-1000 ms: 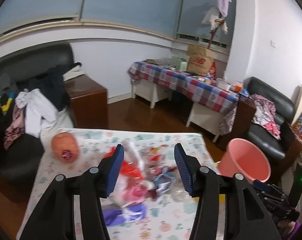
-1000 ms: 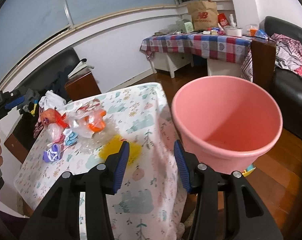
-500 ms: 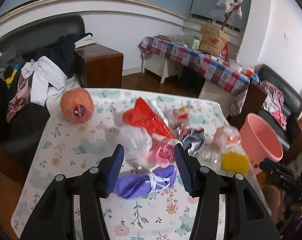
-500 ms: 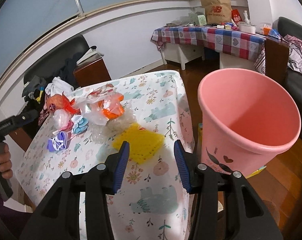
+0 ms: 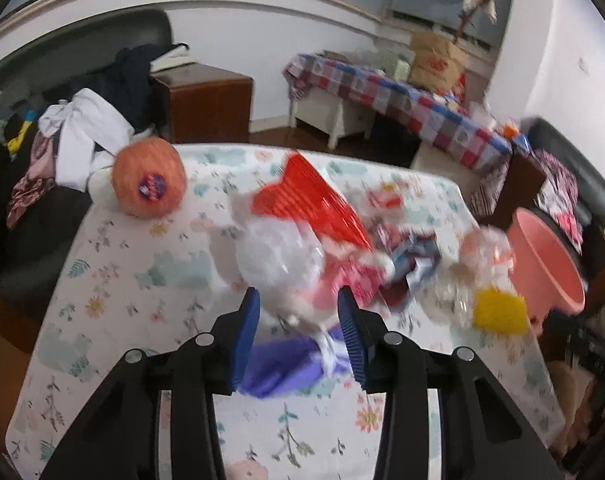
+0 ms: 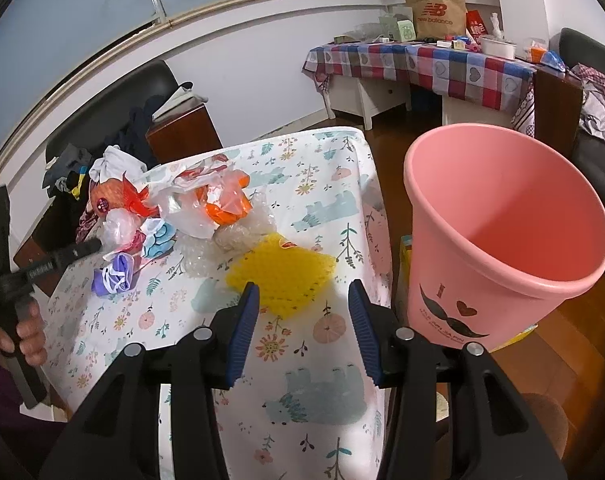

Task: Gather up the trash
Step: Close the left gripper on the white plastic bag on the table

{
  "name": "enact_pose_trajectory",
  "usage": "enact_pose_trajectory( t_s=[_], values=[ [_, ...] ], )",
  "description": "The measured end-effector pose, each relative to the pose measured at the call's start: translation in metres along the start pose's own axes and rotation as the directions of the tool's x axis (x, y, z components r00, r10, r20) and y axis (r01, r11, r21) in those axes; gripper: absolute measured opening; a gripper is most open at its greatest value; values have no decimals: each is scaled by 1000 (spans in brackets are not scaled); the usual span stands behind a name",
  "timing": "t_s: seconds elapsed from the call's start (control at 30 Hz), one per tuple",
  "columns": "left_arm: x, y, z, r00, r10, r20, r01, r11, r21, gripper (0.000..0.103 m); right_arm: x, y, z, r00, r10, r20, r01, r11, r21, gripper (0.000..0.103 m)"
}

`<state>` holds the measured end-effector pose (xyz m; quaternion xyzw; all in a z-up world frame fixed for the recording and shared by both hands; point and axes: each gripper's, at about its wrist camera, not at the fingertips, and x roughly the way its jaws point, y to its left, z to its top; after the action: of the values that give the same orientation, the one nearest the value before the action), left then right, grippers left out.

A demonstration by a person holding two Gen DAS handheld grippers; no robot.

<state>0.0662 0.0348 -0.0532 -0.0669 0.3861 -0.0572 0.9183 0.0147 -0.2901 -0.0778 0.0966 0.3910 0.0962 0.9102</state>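
A heap of trash lies on the flowered table (image 5: 114, 280): a clear crumpled bag (image 5: 278, 260), a pink wrapper (image 5: 354, 284), a purple bag (image 5: 278, 368) tied in white, a red mesh bag (image 5: 306, 200) and a yellow foam net (image 6: 282, 276). My left gripper (image 5: 298, 320) hangs low over the heap and its jaws are closing. The clear bag's lower end and the purple bag sit between its pads, and I see no pad pressing through the blur. My right gripper (image 6: 302, 320) stands open and empty just short of the yellow net, with the pink bucket (image 6: 502, 220) at its right.
An orange fruit in netting (image 5: 148, 182) sits at the table's far left corner. Behind are a black sofa with clothes (image 5: 74, 136), a wooden cabinet (image 5: 206, 100) and a checkered table (image 6: 442, 64). A hand (image 6: 26, 332) holds the left gripper's handle.
My left gripper has come down and forward onto the trash heap, and its jaws have narrowed. The right gripper shifted a little toward the table early on, then held still.
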Motion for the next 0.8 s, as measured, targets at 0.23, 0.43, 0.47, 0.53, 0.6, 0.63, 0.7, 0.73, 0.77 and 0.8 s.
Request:
enact_pose_trajectory(
  t_s=[0.23, 0.43, 0.47, 0.53, 0.6, 0.63, 0.7, 0.73, 0.77, 0.8],
  values=[
    [12, 10, 21, 998, 46, 36, -45, 998, -34, 46, 6, 7, 1, 1000, 9, -10, -9, 1000, -10, 47],
    [45, 31, 21, 999, -13, -42, 8, 992, -130, 32, 9, 6, 1, 1000, 10, -21, -10, 1000, -2, 47],
    [48, 31, 20, 998, -36, -49, 29, 990, -140, 21, 10, 6, 2, 1000, 12, -23, -12, 1000, 0, 47],
    [47, 28, 19, 998, -49, -41, 43, 990, -135, 13, 10, 5, 3, 1000, 18, -24, -17, 1000, 4, 47],
    [44, 25, 19, 998, -51, -30, 47, 991, -122, 6, 10, 6, 5, 999, 24, -22, -24, 1000, 5, 47],
    [42, 24, 18, 999, -48, -23, 45, 992, -120, 5, 10, 7, 6, 999, 29, -21, -29, 1000, 5, 47],
    [34, 25, 19, 999, -42, 2, 42, 992, -119, 4, 10, 9, 10, 999, 46, -14, -46, 999, 5, 47],
    [29, 25, 19, 999, -37, 14, 39, 992, -121, 3, 10, 10, 12, 998, 54, -11, -54, 999, 6, 47],
    [24, 27, 19, 999, -33, 29, 36, 992, -122, 3, 10, 11, 16, 997, 71, -6, -71, 997, 10, 47],
    [21, 28, 19, 999, -30, 36, 35, 992, -123, 3, 10, 12, 19, 997, 83, -2, -83, 996, 13, 47]
  ],
)
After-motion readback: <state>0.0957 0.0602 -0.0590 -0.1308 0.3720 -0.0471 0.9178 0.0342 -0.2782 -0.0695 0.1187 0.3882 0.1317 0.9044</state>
